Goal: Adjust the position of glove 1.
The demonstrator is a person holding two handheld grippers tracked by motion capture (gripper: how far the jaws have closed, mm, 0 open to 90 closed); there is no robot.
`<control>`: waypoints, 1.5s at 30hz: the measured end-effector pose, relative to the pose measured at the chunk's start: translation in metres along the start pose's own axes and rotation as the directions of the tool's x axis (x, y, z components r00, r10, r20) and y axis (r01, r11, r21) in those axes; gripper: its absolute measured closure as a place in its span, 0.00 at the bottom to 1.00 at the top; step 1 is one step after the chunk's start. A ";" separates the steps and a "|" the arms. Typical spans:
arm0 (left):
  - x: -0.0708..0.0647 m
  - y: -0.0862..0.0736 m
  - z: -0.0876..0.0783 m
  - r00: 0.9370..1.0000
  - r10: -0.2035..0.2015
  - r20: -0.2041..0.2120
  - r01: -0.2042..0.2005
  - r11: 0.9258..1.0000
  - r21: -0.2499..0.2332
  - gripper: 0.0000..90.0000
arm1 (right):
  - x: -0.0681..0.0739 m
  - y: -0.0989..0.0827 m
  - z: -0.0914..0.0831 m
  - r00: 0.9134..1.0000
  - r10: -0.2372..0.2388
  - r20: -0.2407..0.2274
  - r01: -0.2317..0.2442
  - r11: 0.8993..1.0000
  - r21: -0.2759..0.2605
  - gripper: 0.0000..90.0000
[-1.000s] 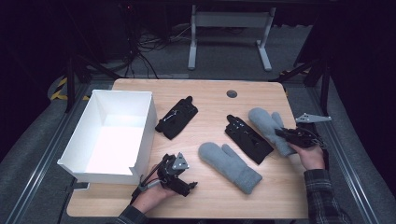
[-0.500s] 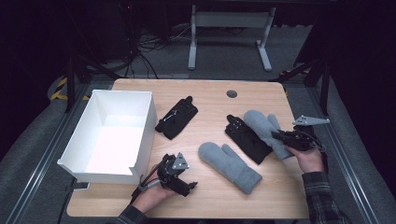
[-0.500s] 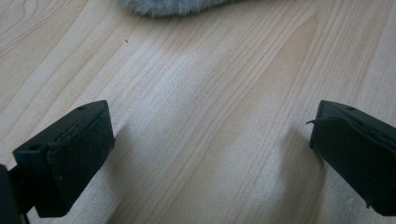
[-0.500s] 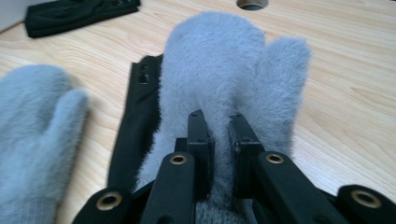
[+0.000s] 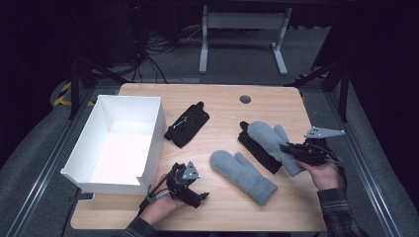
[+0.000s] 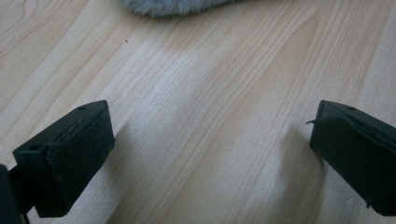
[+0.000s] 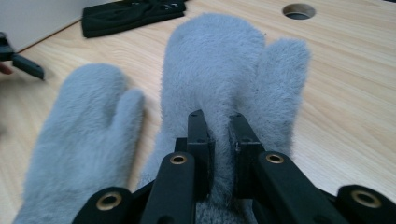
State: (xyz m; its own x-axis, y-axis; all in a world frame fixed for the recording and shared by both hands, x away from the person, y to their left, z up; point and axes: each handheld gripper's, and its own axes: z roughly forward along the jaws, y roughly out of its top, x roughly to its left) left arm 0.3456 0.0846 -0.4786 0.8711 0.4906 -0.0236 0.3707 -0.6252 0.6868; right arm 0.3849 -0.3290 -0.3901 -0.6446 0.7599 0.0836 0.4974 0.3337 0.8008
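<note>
Grey mitten pinched at the cuff; white box empty.
The right gripper point(image 7: 219, 121) is clamped on one grey mitten point(image 5: 271, 140), draped over a black glove point(image 5: 257, 154) on the desk point(image 5: 217, 103). The left gripper point(image 6: 210, 154), spread, is seen resting near the white box point(image 5: 116, 143); a desk hole point(image 7: 299, 10) is visible.

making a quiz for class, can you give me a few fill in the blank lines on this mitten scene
1. The right hand-held gripper is shut on a grey ____.
2. The held mitten lies partly over a ____ glove.
3. The left hand-held gripper has its jaws ____, with bare table between them.
4. The white box stands at the table's ____ side in the high view.

Missing words: mitten; black; open; left
</note>
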 end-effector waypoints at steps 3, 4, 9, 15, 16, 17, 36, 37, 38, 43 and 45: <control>0.000 0.000 0.000 1.000 0.000 -0.001 0.000 1.000 0.000 0.00 | 0.007 0.000 0.000 1.000 -0.004 -0.026 0.004 1.000 0.001 0.92; 0.000 0.000 0.000 1.000 0.000 0.000 0.000 1.000 0.000 0.00 | 0.010 0.000 0.000 0.999 -0.004 -0.034 0.004 1.000 0.001 0.92; 0.000 0.000 0.000 1.000 0.000 0.000 0.000 1.000 0.000 0.00 | 0.022 0.000 0.001 0.997 -0.019 -0.076 0.018 1.000 -0.005 0.92; 0.000 0.000 0.000 1.000 0.000 -0.001 0.000 1.000 0.000 0.00 | 0.041 0.002 0.003 0.990 -0.053 -0.128 0.052 0.999 -0.010 0.92; 0.000 0.000 0.000 1.000 0.000 0.000 0.000 1.000 0.000 0.00 | 0.043 0.003 0.004 0.989 -0.057 -0.139 0.056 0.998 -0.009 0.92; 0.000 0.000 0.000 1.000 0.000 0.000 0.000 1.000 0.000 0.00 | 0.046 0.003 0.005 0.987 -0.064 -0.145 0.063 0.998 -0.007 0.92; 0.000 0.000 0.000 1.000 0.000 -0.002 0.000 1.000 0.001 0.00 | 0.081 0.006 0.028 0.967 -0.109 -0.231 0.116 0.993 0.017 0.92; 0.000 0.000 0.000 1.000 -0.001 -0.001 0.001 1.000 0.001 0.00 | 0.082 0.006 0.030 0.967 -0.107 -0.233 0.115 0.993 0.023 0.92; 0.000 0.000 0.000 1.000 0.000 -0.002 0.000 1.000 0.001 0.00 | 0.083 0.006 0.031 0.967 -0.102 -0.234 0.110 0.994 0.024 0.92; 0.000 0.000 0.000 1.000 -0.001 -0.002 0.001 1.000 0.001 0.00 | 0.087 0.003 0.038 0.967 -0.101 -0.235 0.113 0.993 0.040 0.92; 0.000 0.000 0.000 1.000 0.000 -0.001 0.000 1.000 0.000 0.00 | 0.087 0.002 0.041 0.969 -0.096 -0.227 0.111 0.992 0.057 0.91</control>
State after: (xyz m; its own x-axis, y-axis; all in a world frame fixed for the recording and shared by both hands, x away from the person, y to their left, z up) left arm 0.3457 0.0844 -0.4786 0.8706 0.4915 -0.0228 0.3710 -0.6252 0.6866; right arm 0.3535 -0.2394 -0.4059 -0.8043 0.5776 0.1392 0.4548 0.4477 0.7699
